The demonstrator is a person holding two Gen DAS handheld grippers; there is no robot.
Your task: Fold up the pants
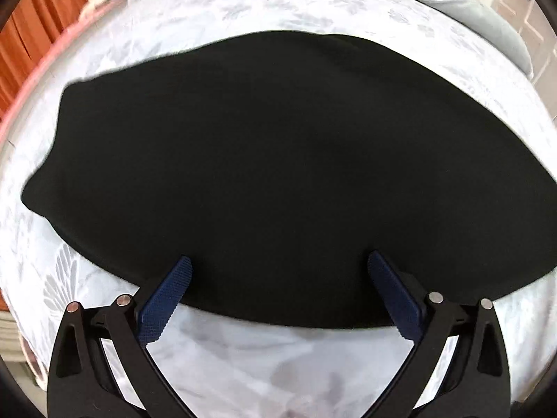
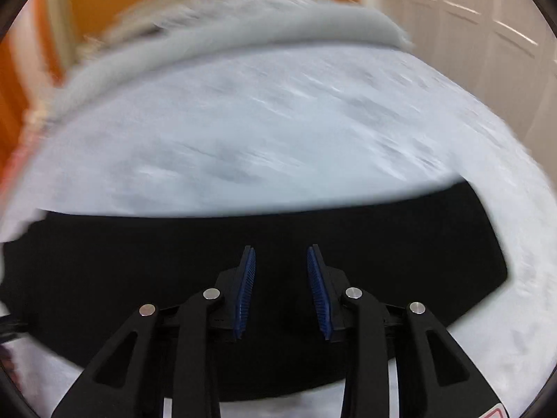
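Hovering over black pants (image 1: 278, 174) that lie flat on the bed (image 1: 243, 10), both grippers empty. The left gripper (image 1: 278, 271) is spread wide, its blue pads (image 1: 167, 299) sitting over the near edge of the cloth; can't tell if they touch it. The right gripper (image 2: 281, 278) is parted more narrowly, nothing between the fingers, poised above the pants (image 2: 139, 261) near their far edge; this view is motion-blurred. A grey blanket (image 1: 470, 3) is bunched along the far side of the bed, apart from the pants.

Step, as a guess: between folds. The garment already looks compact with smooth edges, no separate legs showing, so probably at least one fold is in. Next move calls for each gripper to drop onto an edge, pinch all layers together, then lift and carry that edge across evenly. Black fabric hides the layer lines, so edge choice is hard to judge.
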